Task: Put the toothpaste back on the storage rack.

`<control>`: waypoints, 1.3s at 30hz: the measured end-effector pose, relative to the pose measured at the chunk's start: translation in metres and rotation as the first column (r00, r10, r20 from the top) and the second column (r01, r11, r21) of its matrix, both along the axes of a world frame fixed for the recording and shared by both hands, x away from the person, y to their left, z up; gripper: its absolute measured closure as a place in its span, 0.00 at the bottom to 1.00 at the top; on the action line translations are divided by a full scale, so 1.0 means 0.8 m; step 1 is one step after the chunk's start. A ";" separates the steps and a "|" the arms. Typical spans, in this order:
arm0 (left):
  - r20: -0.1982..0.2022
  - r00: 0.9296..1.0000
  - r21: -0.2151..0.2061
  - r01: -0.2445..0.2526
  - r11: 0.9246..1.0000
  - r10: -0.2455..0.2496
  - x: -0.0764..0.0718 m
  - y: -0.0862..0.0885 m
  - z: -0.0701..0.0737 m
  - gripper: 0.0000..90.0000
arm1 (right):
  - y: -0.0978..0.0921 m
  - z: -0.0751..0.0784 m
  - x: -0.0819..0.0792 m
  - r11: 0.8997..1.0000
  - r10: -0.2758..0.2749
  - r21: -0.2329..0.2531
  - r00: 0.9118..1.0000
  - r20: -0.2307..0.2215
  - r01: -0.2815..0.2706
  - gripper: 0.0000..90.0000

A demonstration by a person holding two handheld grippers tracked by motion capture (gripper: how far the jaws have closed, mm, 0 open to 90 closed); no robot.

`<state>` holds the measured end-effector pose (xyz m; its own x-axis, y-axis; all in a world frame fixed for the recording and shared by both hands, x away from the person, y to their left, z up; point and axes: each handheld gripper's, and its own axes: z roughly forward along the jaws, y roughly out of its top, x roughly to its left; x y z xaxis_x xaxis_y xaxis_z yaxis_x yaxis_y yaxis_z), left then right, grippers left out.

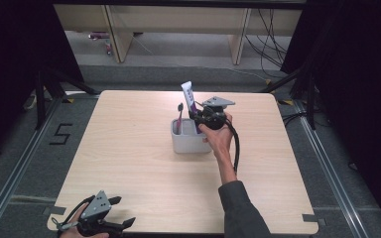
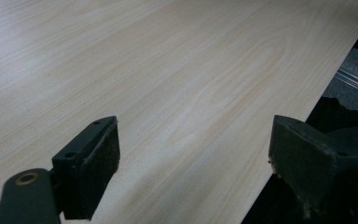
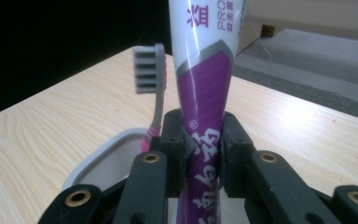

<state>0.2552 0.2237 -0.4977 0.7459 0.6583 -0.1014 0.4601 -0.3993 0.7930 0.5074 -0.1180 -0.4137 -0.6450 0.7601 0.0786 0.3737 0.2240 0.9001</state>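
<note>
- Where the pale wooden table reaches its middle, a light grey holder stands upright, a rectangular cup with rounded corners and an open top.
- Two things stand in it — a toothbrush toward its left side and a toothpaste tube toward its right.
- From the right gripper view, the toothbrush stands head up, with grey bristles, a grey neck and a pink grip that dips behind the holder's rim.
- The toothpaste tube is white on its upper part and purple lower down, with a grey band between the colours, purple print on the white and white characters on the purple.
- It stands nearly upright, its flat crimped end uppermost and leaning slightly to the left in the high view; whether its lower end touches the bottom of the holder cannot be told.
- The right gripper is clamped on the tube — its two black pads press the purple part from either side, just above the holder's rim.
- The left gripper rests at the near left corner of the table, well apart from the holder; its jaws stand wide apart over bare wood with nothing between them.
</note>
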 end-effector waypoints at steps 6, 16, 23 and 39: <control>0.011 1.000 -0.005 -0.008 1.000 0.008 0.000 0.000 -0.002 0.18 | -0.001 -0.008 -0.002 1.000 -0.008 0.015 1.000 -0.007 0.008 0.83; 0.000 1.000 0.017 0.000 1.000 0.000 0.001 0.000 -0.001 0.18 | -0.006 -0.015 -0.004 1.000 -0.005 -0.008 1.000 -0.010 0.005 0.81; -0.003 1.000 0.013 0.003 1.000 -0.003 0.000 0.000 -0.001 0.18 | -0.005 -0.013 -0.008 0.998 0.000 -0.056 1.000 -0.018 -0.001 0.80; 0.009 1.000 0.010 -0.002 1.000 0.002 0.000 -0.001 -0.001 0.18 | -0.013 0.005 -0.023 1.000 0.024 0.012 1.000 0.018 -0.024 0.72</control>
<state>0.2549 0.2231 -0.4987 0.7455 0.6606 -0.0879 0.4537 -0.4065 0.7931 0.4887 -0.1285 -0.4093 -0.6646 0.7434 0.0756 0.3520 0.2222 0.9093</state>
